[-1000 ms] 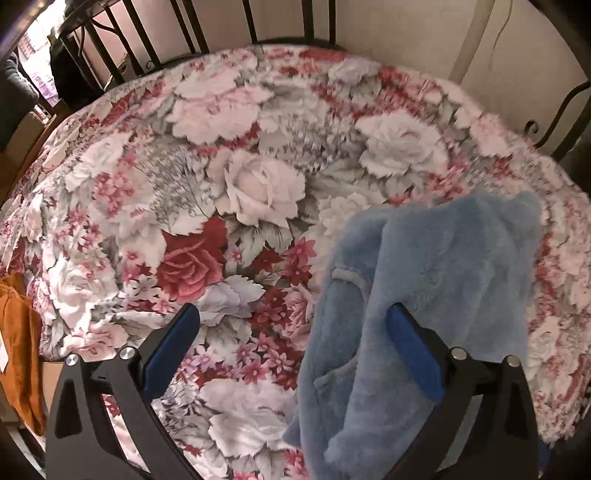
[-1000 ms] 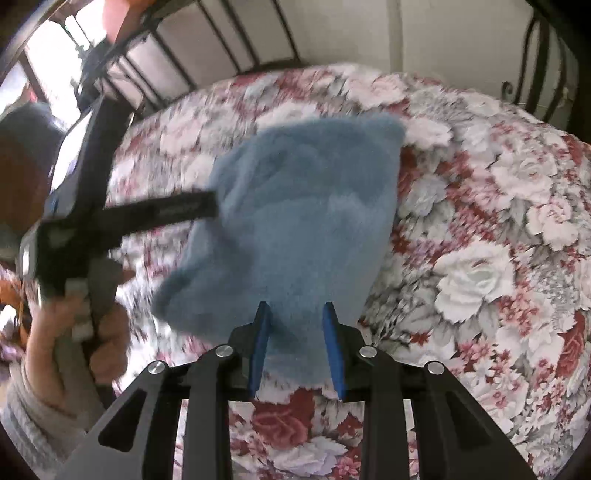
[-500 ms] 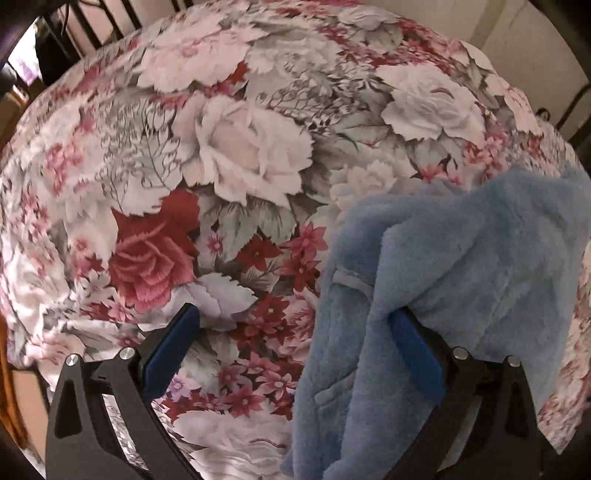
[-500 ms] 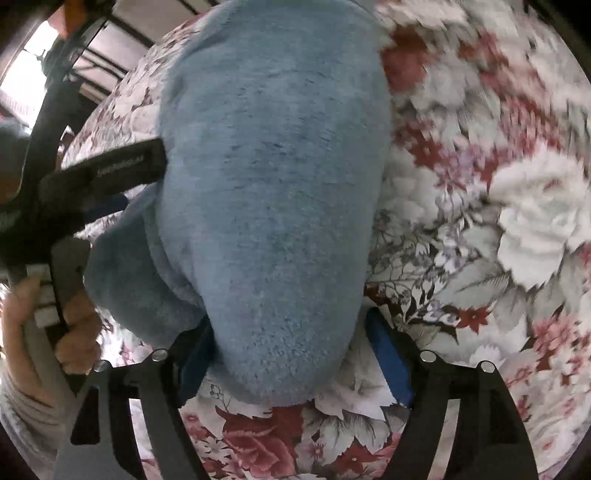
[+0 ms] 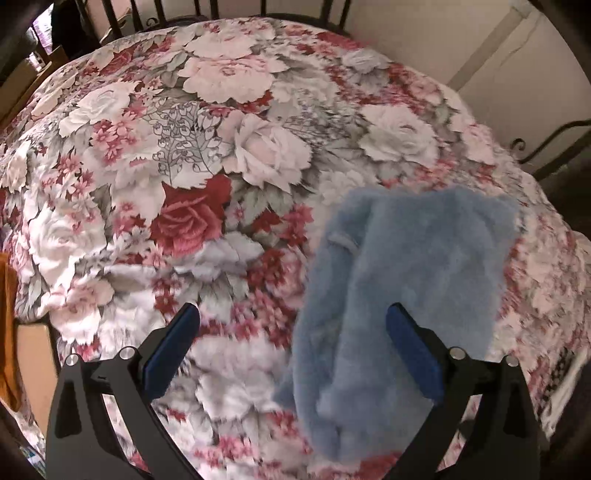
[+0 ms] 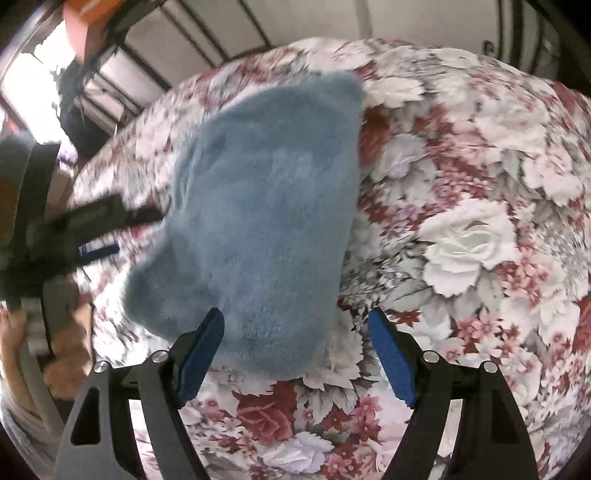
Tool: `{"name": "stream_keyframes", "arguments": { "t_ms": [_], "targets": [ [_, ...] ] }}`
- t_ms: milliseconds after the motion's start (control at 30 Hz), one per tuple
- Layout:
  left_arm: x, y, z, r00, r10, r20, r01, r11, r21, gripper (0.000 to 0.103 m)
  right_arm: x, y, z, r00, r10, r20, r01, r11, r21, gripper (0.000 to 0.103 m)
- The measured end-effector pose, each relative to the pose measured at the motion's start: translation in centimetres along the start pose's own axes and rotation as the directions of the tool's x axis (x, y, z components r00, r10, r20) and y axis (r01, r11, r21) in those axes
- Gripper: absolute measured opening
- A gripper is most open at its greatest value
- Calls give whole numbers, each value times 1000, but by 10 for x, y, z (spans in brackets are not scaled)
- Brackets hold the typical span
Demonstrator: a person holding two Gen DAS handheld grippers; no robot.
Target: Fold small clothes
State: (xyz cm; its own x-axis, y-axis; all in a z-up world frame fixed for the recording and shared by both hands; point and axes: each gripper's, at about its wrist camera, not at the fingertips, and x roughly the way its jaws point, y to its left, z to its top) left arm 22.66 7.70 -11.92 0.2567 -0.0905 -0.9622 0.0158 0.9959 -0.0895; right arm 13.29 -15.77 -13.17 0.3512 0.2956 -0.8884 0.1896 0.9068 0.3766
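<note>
Blue fleece garment (image 5: 406, 280) is lying bunched and folded over on itself on the floral bedspread (image 5: 221, 155), toward the right side of the bed from your left wrist view and more toward the left-middle from your right wrist one (image 6: 266, 206). It's a fuzzy, plush piece with a little pale loop or tag showing near its upper left edge in the left view.

Your left gripper (image 5: 291, 354) has its tongs spread wide apart. The left pad hangs over bare bedspread and the right pad sits in front of the fleece, so part of the cloth falls between the two, but neither pad is pinching it as far as you can see. From your right wrist camera that same gripper (image 6: 99, 236) shows up blurry at the left edge, reaching in toward the left side of the garment, with your hand (image 6: 62, 350) on its handle lower down.

Your right gripper (image 6: 295, 354) has just been opening its jaws and they now stand well apart. The near end of the fleece sits between them, close against the left pad with a clear gap to the right pad, so nothing is clamped there.

Dark metal bed rails (image 5: 207, 7) run along the far edge of the bed, with a pale wall (image 5: 443, 37) behind. An orange-brown cloth (image 5: 7, 325) hangs at the far left of the left view.
</note>
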Motion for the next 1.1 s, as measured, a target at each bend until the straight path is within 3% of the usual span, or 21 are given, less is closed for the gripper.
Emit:
{"name": "stream_keyframes", "arguments": {
  "t_ms": [200,333,433,600,767,1000,1100],
  "targets": [
    [-14,-3,-24,996,-83,-31,84,996,38,98,-1,-38,8,989,144,26,-147,964,221,91],
    [-4,-6,-20,979,-195,-49,197,980,24,98,10,-54,13,971,230,58,-236,914,330,94],
    [13,-14,-13,956,-278,-92,279,960,3,98,20,-60,14,963,260,69,-267,891,367,97],
    [41,-20,-11,959,-250,-137,255,967,19,98,36,-69,17,947,312,78,-316,859,402,98],
    [58,-14,-8,909,-376,-179,372,926,-59,98,46,-72,27,933,346,96,-354,841,408,98],
    [73,-14,-8,861,-468,-198,459,884,-90,98,66,-67,37,940,337,61,-333,858,392,98],
    [77,-17,-8,849,-488,-203,483,872,-76,98,71,-62,38,938,344,49,-337,863,376,98]
  ]
}}
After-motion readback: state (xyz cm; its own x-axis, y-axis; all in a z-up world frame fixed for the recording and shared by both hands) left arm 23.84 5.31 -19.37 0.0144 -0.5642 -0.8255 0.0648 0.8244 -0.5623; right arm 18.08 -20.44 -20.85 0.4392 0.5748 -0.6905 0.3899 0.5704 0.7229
